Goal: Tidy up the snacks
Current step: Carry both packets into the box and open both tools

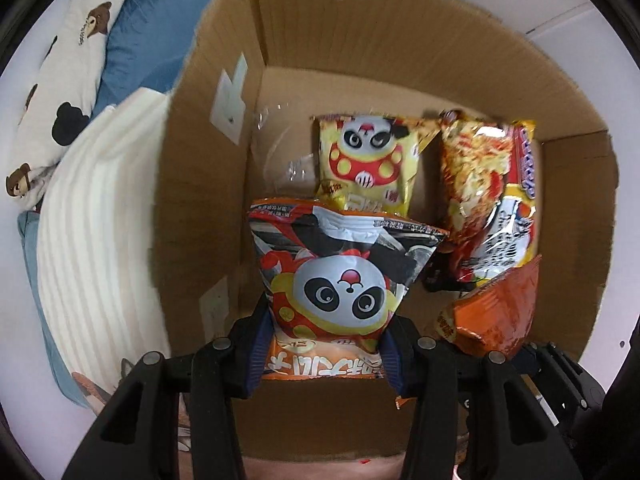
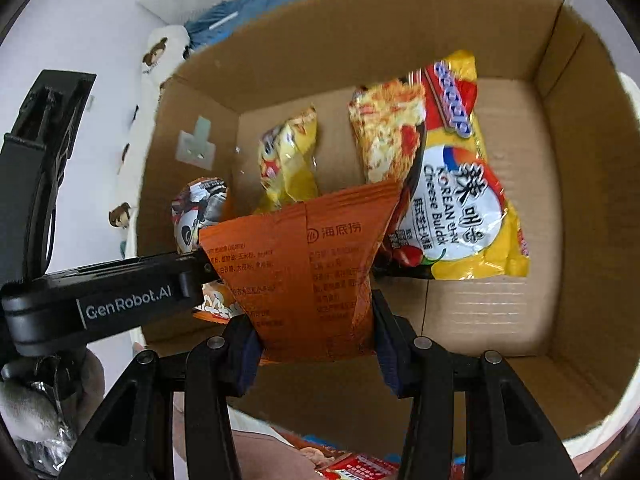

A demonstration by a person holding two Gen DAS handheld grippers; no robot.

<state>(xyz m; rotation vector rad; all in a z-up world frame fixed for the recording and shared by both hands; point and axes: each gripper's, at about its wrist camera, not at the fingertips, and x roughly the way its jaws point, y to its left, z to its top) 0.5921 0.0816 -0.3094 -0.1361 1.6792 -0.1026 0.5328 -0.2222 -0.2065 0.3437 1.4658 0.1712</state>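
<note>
An open cardboard box lies below both grippers. My left gripper is shut on a panda snack bag with orange, black and white print, hanging over the box's near left part. My right gripper is shut on an orange snack bag, held above the box floor; that orange bag shows at the right in the left wrist view. On the box floor lie a yellow panda bag and a cheese noodle packet.
Bedding surrounds the box: a cream ribbed blanket, a bear-print pillow and blue sheets. The left gripper's black body crosses the right wrist view at the left. More red snack packs lie below the box's near wall.
</note>
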